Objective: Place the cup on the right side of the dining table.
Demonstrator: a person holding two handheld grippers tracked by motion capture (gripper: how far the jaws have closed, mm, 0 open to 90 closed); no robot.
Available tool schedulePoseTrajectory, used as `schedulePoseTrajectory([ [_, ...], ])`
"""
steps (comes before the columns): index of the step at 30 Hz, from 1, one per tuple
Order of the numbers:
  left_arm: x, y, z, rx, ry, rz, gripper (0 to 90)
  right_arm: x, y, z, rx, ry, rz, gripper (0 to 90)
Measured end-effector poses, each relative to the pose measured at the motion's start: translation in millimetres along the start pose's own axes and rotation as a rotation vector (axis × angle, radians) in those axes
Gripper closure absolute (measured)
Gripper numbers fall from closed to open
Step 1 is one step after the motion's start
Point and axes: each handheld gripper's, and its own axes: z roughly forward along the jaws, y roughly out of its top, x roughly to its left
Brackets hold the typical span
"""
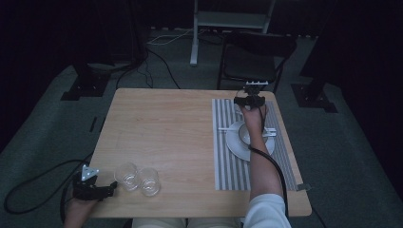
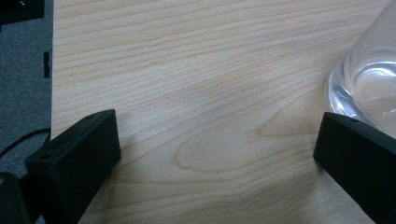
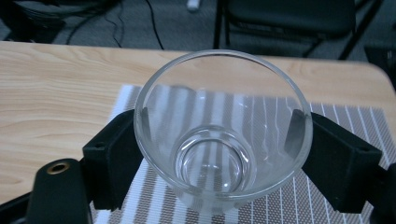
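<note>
A clear drinking glass (image 3: 219, 168) stands upright between the jaws of my right gripper (image 3: 219, 140), which is shut on its sides over the far end of a grey striped placemat (image 3: 327, 205). In the high view that gripper (image 1: 250, 100) is at the mat's far edge. Whether the glass rests on the mat I cannot tell. My left gripper (image 1: 108, 189) is open at the table's front left corner, just left of two more clear glasses (image 1: 127, 175) (image 1: 149, 181). In the left gripper view its jaws (image 2: 217, 149) are wide apart over bare wood, with a glass (image 2: 369, 84) by the right jaw.
A white plate (image 1: 235, 146) holding a bowl (image 1: 243, 133) sits mid-placemat (image 1: 228, 166) under my right forearm, with a white utensil (image 1: 225, 128) laid across it. A black chair (image 1: 254, 59) stands beyond the table's far edge. Cables trail on the floor.
</note>
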Motion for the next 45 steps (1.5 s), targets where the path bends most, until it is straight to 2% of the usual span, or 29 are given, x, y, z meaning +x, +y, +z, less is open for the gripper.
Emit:
schedulePoseTrajectory([
  [5,0.0,0.0,0.0,0.0,0.0,0.0,0.9,-5.8,-4.0,16.9,0.054,-0.053,0.027,18.8],
  [7,0.0,0.0,0.0,0.0,0.0,0.0,0.9,-8.9,-6.3,21.3,0.072,-0.061,0.05,18.7],
  [10,0.0,0.0,0.0,0.0,0.0,0.0,0.9,-11.0,-9.3,26.9,0.117,-0.065,0.047,18.6],
  [14,0.0,0.0,0.0,0.0,0.0,0.0,0.9,-11.2,-11.2,25.9,0.115,-0.061,0.027,18.5],
  [19,0.0,0.0,0.0,0.0,0.0,0.0,0.9,-10.9,-11.2,17.5,0.112,-0.055,0.027,17.7],
  [22,0.0,0.0,-0.1,0.001,0.001,0.0,0.9,-12.7,-12.8,10.5,0.093,-0.035,0.04,18.1],
  [24,0.0,0.0,-0.1,0.001,0.001,0.0,0.9,-12.3,-13.4,6.0,0.086,-0.028,0.022,18.1],
  [29,0.0,0.0,0.0,0.0,0.001,0.0,0.9,-7.8,-17.0,-6.0,0.058,0.034,0.023,17.9],
  [33,0.0,0.0,-0.1,0.001,0.001,0.0,0.9,-1.6,-20.1,-11.6,0.046,0.062,-0.002,17.6],
  [39,0.0,0.1,-0.1,0.001,0.001,0.0,0.9,12.6,-28.5,-20.0,0.027,0.114,-0.066,13.3],
  [44,0.0,0.1,-0.1,0.001,0.001,0.0,0.9,21.3,-31.7,-27.3,0.007,0.137,-0.082,12.8],
  [45,0.0,0.1,-0.1,0.001,0.001,0.0,0.9,27.2,-33.9,-32.4,0.003,0.169,-0.099,12.8],
])
